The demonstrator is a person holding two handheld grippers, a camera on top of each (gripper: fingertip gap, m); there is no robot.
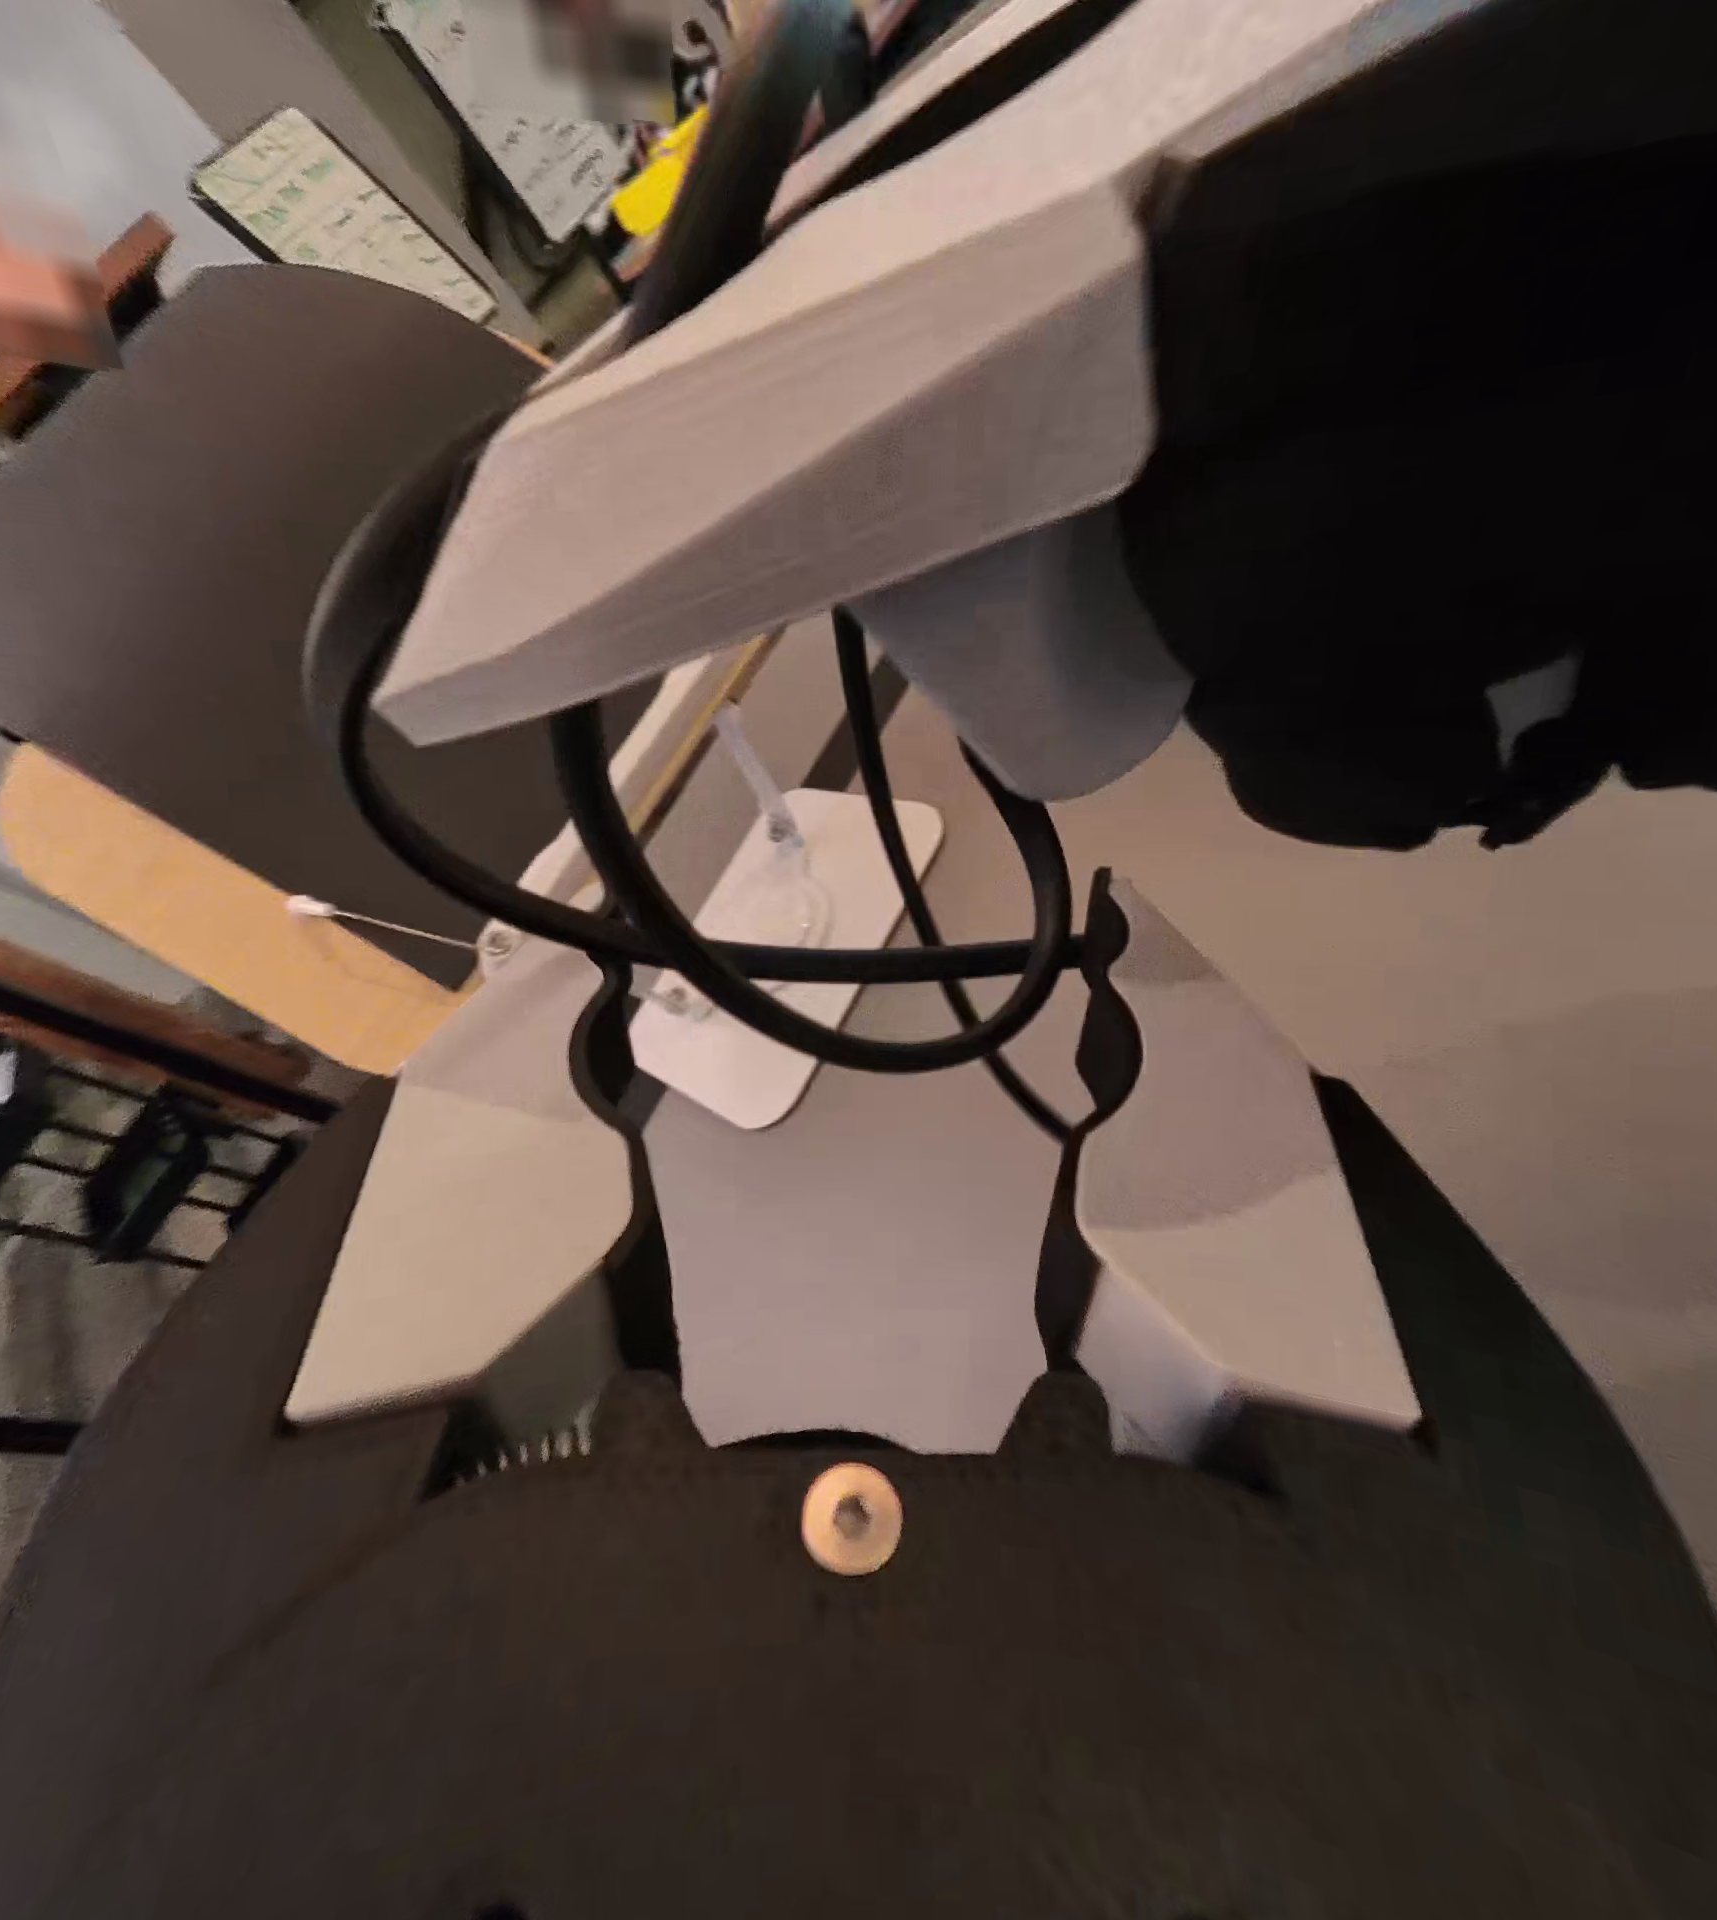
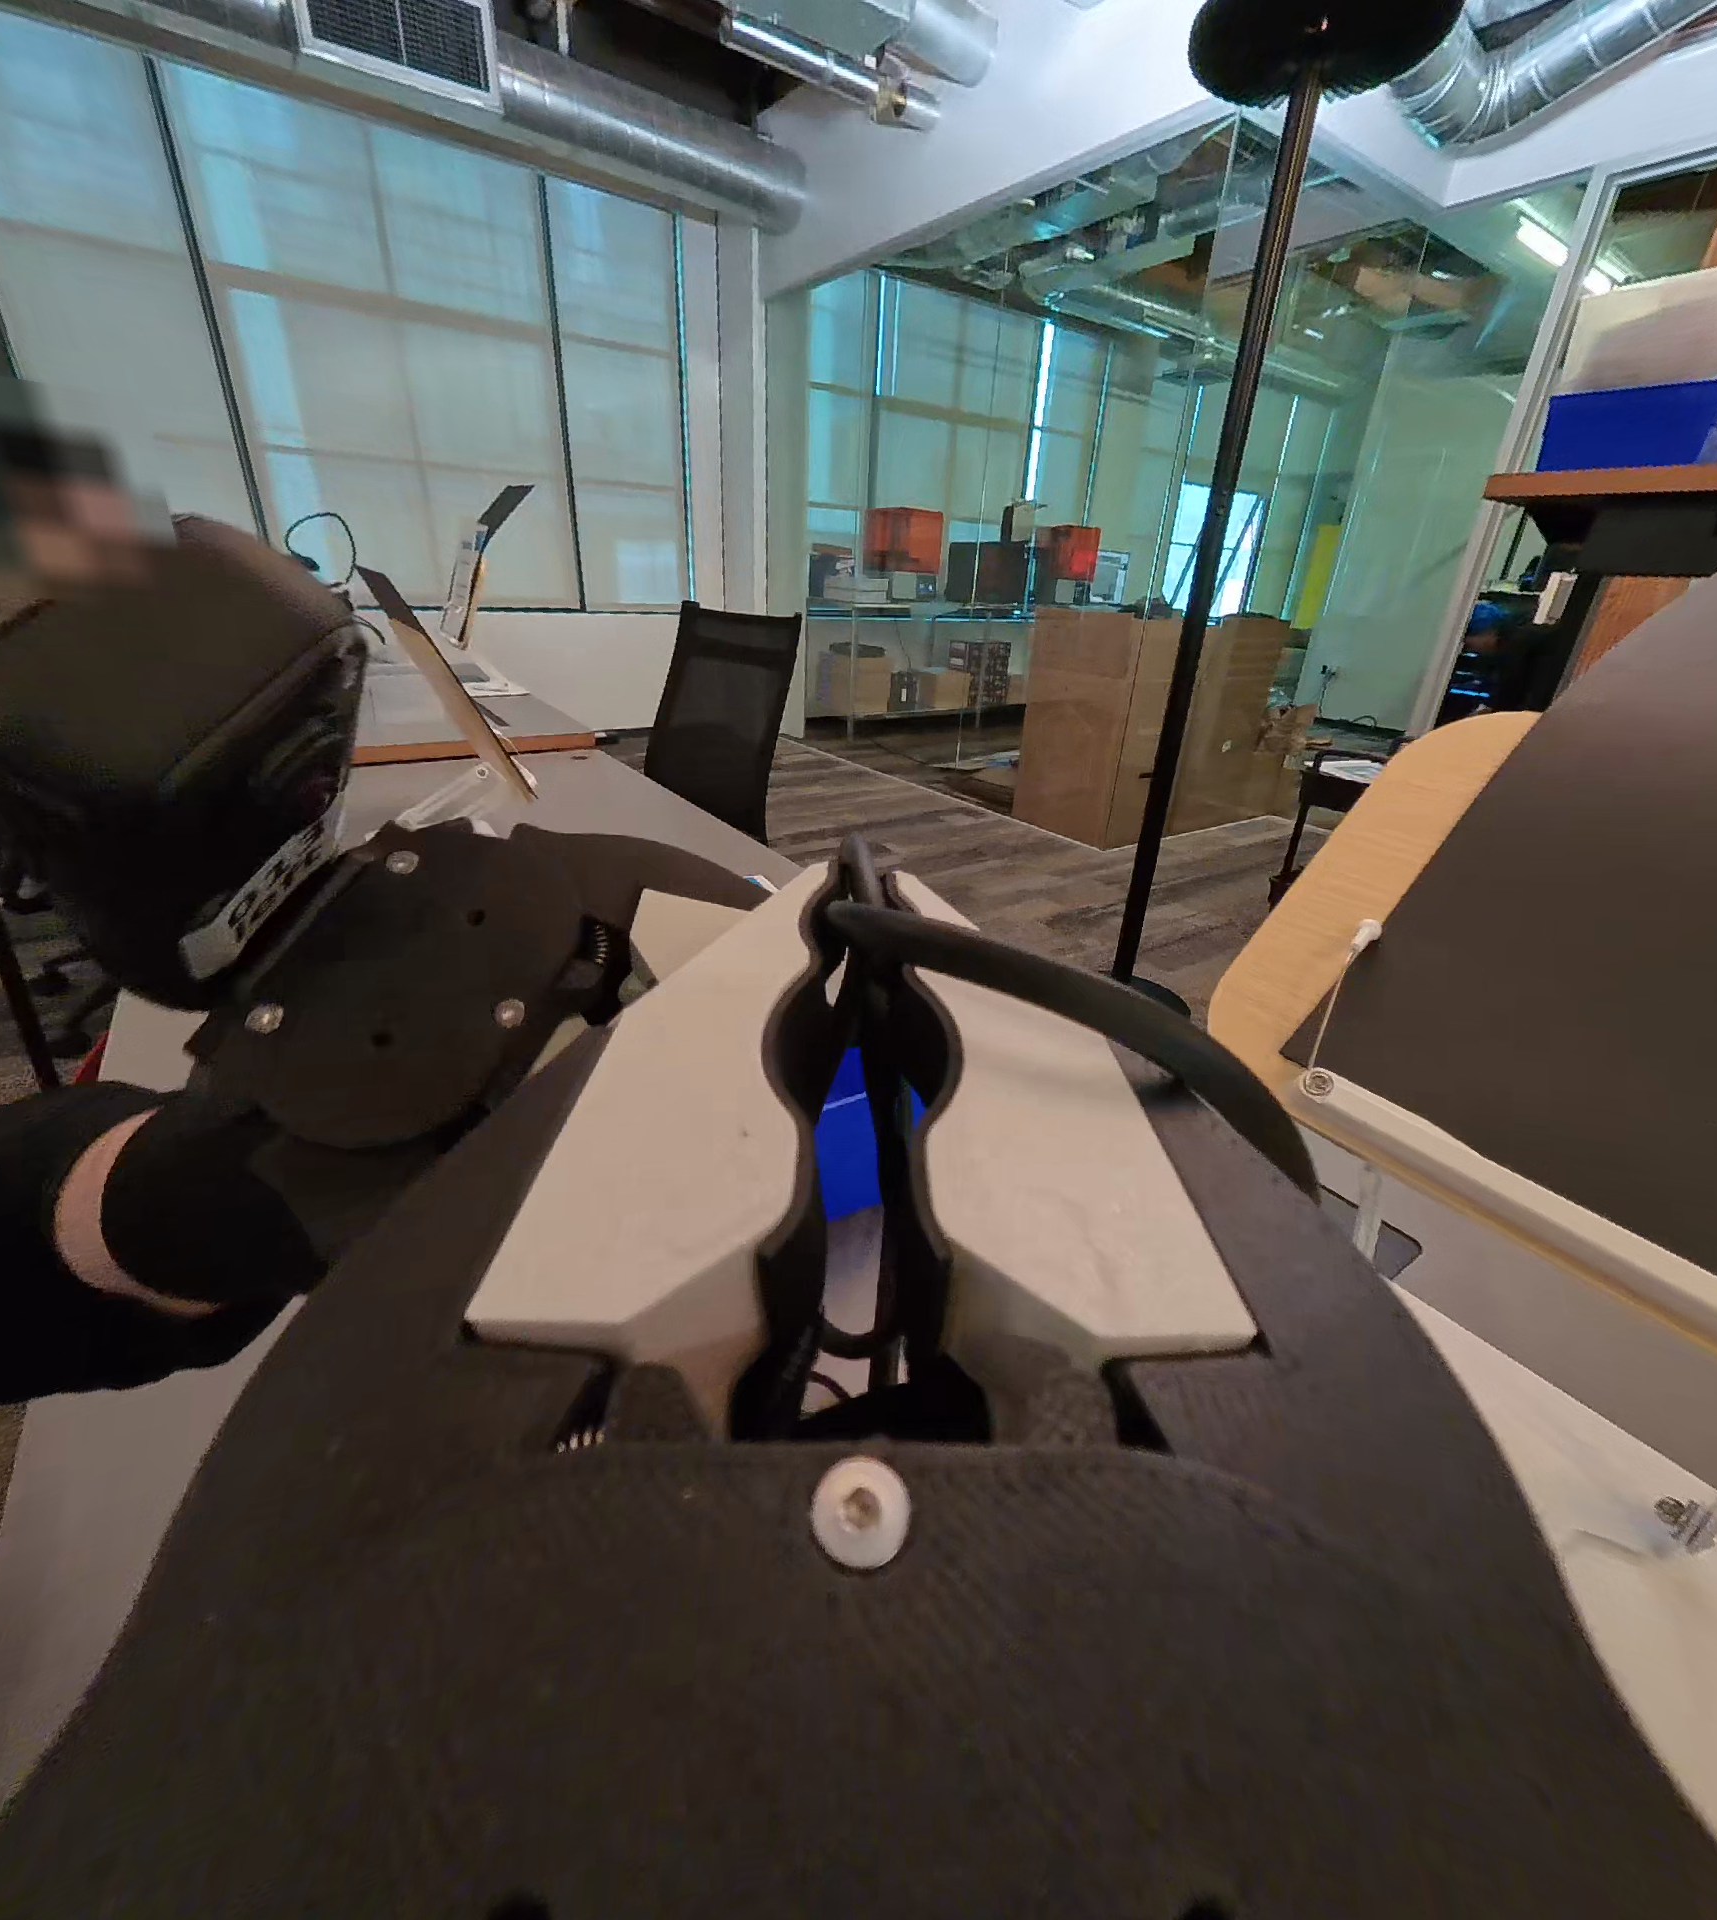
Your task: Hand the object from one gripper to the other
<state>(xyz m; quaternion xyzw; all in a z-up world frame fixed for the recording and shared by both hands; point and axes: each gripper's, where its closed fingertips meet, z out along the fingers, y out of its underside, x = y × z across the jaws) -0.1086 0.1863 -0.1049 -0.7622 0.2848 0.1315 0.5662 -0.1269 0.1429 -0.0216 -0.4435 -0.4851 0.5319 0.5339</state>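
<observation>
Cable (image 1: pixel 729 997), a black loop, crosses the spread left gripper (image 1: pixel 849 997) from nine to three o'clock; closing squarely on that strand before the other lets go seems wise. Only the right wrist view shows the right gripper (image 2: pixel 859 925) pinching the cable (image 2: pixel 1041 987) at twelve o'clock.

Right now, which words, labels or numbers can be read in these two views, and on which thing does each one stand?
White label on the round black housing, right wrist view: dark characters; I do not copy writing.
White printed sheets, left wrist view: blurred, unreadable.
Yellow tag: too blurred to read.
Black cable: no writing seen.
</observation>
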